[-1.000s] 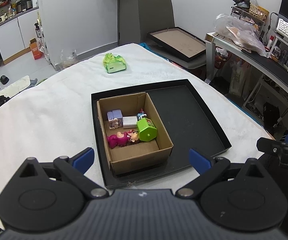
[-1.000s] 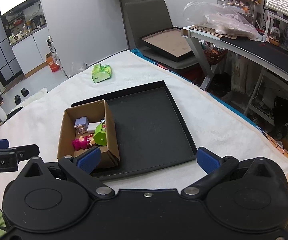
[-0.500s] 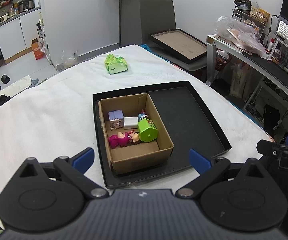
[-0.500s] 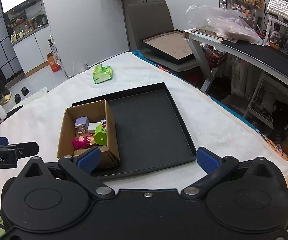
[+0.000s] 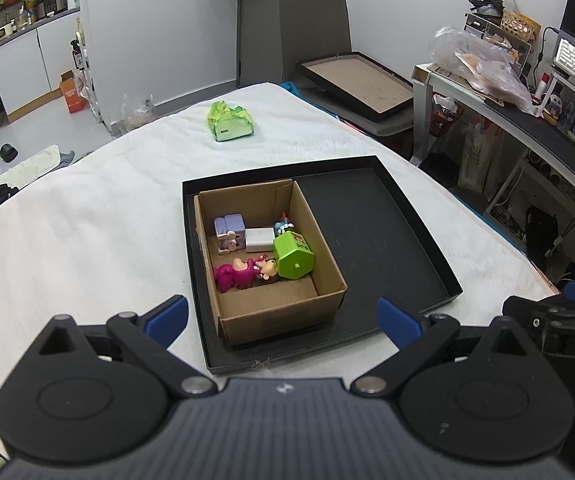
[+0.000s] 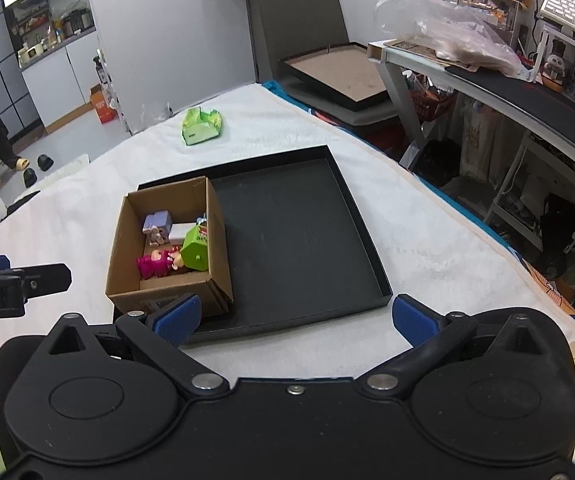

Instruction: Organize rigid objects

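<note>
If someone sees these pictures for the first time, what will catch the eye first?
Probably the cardboard box in the left half of the black tray, with a bright green toy and a pink figure inside. Next, the green packet lying alone on the white cloth farther back.

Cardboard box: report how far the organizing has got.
Done: the cardboard box sits in the black tray, holding a purple cube, white block, green container and pink figure. In hand: nothing; the left tool and right tool are open. Left: the green packet lies outside on the white cloth.
</note>
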Action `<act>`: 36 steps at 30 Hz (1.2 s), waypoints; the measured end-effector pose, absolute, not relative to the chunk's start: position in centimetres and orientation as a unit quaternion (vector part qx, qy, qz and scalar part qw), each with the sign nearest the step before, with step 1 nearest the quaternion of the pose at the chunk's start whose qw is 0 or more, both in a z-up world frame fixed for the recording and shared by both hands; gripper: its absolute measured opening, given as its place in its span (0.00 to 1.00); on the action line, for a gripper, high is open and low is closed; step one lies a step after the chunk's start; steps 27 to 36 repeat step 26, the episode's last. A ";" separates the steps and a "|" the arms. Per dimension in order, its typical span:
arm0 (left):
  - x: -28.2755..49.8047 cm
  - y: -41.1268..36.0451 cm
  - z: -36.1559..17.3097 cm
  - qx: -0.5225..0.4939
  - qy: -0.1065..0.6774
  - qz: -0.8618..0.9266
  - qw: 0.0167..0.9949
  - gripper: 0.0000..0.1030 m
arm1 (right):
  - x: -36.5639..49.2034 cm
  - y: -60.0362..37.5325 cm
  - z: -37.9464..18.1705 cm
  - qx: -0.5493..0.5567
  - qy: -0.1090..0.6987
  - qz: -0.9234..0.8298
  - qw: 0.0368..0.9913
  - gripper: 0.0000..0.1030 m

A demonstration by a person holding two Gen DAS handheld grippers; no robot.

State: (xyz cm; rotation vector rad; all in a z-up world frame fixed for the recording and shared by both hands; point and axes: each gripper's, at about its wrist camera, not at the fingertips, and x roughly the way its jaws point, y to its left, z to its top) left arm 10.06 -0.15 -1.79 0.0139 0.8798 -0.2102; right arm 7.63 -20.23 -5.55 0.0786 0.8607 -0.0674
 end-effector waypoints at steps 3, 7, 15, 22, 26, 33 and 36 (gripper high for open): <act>10.4 -0.2 -2.0 0.007 0.430 -0.101 0.897 0.97 | 7.8 -20.1 -5.7 0.033 0.420 -0.033 0.906 1.00; 10.8 -0.1 -2.3 0.005 0.434 -0.098 0.895 0.97 | 8.1 -20.2 -5.8 0.029 0.422 -0.037 0.905 1.00; 11.3 -0.3 -2.7 0.004 0.436 -0.099 0.894 0.97 | 8.6 -20.5 -6.1 0.023 0.429 -0.054 0.901 1.00; 11.8 -0.7 -3.3 0.005 0.439 -0.098 0.893 0.97 | 8.9 -21.0 -7.0 0.021 0.444 -0.069 0.893 1.00; 12.1 -1.1 -4.0 0.017 0.450 -0.098 0.887 0.97 | 9.3 -20.8 -7.7 0.017 0.460 -0.067 0.885 1.00; 12.1 -1.1 -4.0 0.017 0.450 -0.098 0.887 0.97 | 9.3 -20.8 -7.7 0.017 0.460 -0.067 0.885 1.00; 12.1 -1.1 -4.0 0.017 0.450 -0.098 0.887 0.97 | 9.3 -20.8 -7.7 0.017 0.460 -0.067 0.885 1.00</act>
